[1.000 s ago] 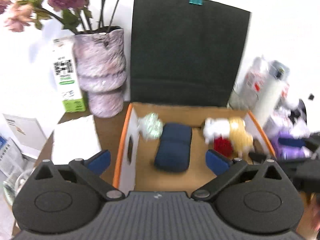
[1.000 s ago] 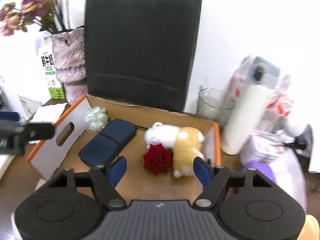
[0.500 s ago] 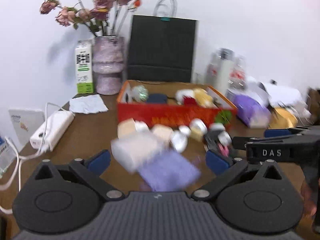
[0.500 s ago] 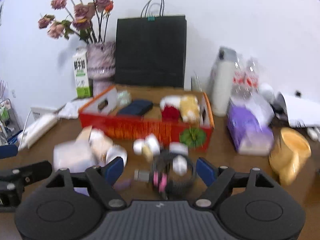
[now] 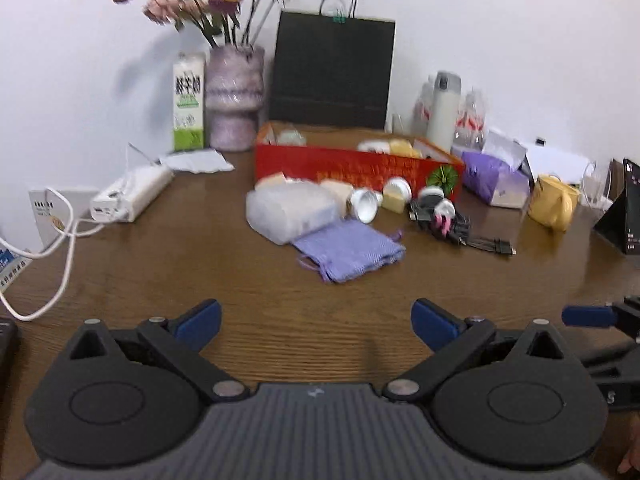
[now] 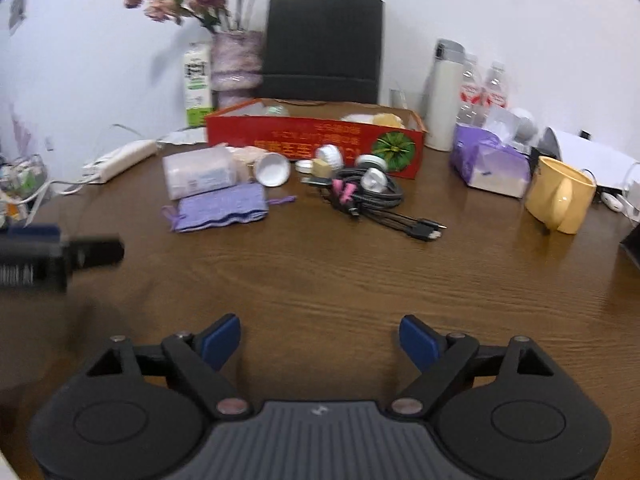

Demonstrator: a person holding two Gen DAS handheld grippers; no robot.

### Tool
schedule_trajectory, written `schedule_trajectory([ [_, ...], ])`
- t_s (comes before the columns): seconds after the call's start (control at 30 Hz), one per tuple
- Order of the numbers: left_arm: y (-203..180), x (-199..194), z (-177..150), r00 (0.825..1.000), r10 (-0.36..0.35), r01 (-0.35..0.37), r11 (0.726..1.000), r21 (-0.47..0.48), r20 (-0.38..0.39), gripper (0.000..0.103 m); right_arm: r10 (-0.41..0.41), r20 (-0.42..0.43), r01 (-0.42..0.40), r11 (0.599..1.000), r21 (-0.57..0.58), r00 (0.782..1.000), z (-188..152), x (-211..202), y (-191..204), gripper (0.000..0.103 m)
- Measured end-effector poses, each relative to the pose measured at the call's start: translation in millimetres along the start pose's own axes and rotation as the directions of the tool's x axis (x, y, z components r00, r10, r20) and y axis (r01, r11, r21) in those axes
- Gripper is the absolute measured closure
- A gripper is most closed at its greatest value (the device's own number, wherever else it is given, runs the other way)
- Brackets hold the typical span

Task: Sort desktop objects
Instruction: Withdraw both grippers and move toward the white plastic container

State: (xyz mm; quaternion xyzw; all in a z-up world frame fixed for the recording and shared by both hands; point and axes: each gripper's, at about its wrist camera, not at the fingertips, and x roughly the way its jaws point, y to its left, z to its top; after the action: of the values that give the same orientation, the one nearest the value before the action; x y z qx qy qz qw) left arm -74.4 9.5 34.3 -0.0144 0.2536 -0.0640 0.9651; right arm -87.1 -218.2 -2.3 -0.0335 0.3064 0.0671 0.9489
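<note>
Holding plush toys, the red box [image 6: 316, 142] sits far off now — both claws [image 5: 316, 322] [image 6: 320, 338] pulled back, released, empty.

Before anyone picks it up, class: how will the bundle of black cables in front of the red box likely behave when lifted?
The cable bundle is loosely coiled, so it will probably sag, floppy. Its plug ends trail free and may dangle or drag. A white round piece seems to rest on it and could slip off.

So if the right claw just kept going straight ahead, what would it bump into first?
Probably the bundle of black cables. The right claw is open over bare table, and the cables lie ahead of it, in front of the red box, though depth is uncertain.
</note>
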Motion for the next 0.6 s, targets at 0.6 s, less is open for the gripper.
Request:
schedule_trajectory([
  [0.6,-2.9,18.4,0.0,0.996,-0.052,0.055,0.998,0.031,-0.071,0.0,-0.013,0.005,0.013,0.996,0.093,1.0,4.1,7.3,-16.1,0.015],
])
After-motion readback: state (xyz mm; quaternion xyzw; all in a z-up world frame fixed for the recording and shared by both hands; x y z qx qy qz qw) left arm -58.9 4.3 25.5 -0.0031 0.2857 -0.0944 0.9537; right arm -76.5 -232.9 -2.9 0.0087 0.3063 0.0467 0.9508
